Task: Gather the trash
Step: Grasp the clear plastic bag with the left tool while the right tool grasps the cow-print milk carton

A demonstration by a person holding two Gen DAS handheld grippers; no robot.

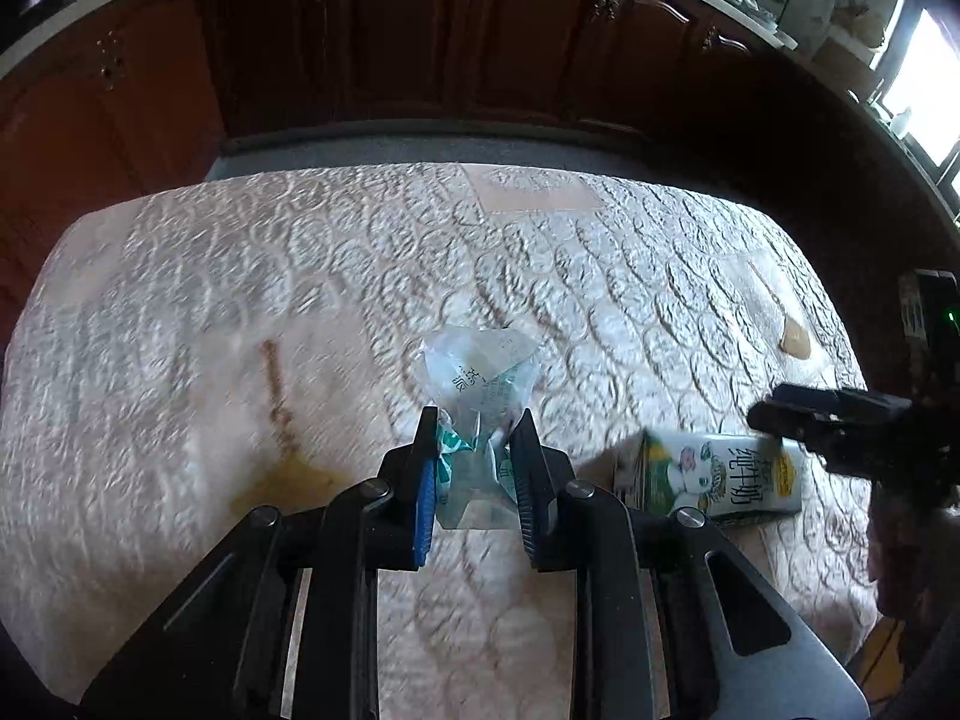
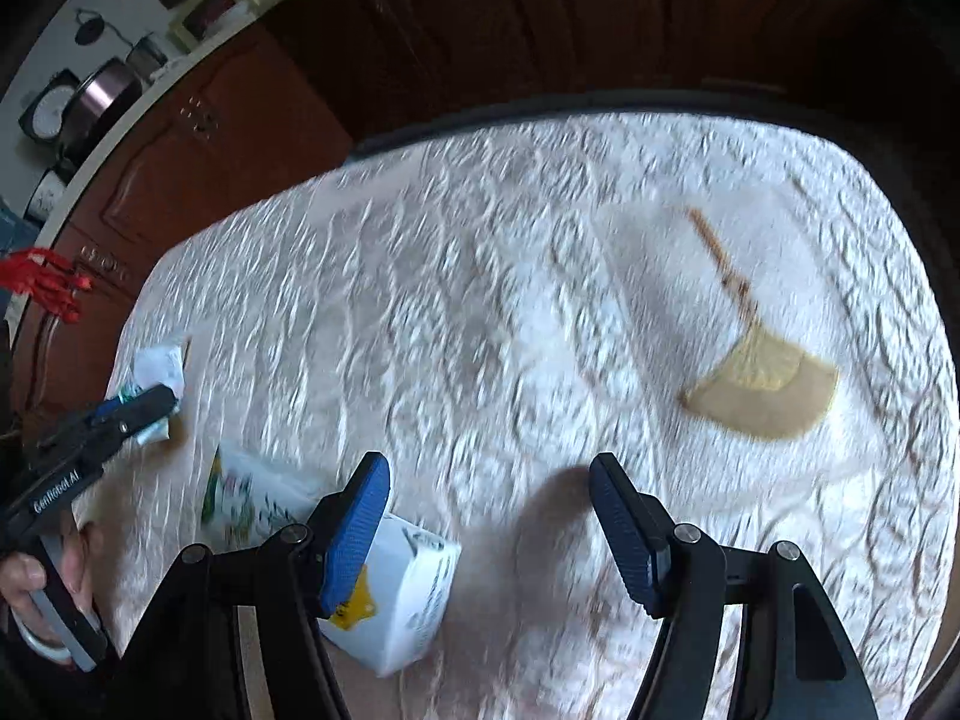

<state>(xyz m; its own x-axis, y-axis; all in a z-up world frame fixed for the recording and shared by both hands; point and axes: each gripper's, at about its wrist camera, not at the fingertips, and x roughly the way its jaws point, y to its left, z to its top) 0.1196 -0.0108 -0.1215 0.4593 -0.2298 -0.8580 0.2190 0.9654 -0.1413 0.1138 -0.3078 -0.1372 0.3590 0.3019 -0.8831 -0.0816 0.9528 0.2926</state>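
The left gripper point(image 1: 474, 420) had its jaws clamped on the crumpled plastic wrapper point(image 1: 480, 378), pinched low near the lace-covered tabletop point(image 1: 210, 300) — a lift straight up looked the clean way to keep that thin film from slipping. The right gripper point(image 2: 489, 480) tilted steeply down, jaws apart and holding nothing, its left pad over the milk carton point(image 2: 396, 588) lying on its side — it would need to shift across to straddle the carton before closing.
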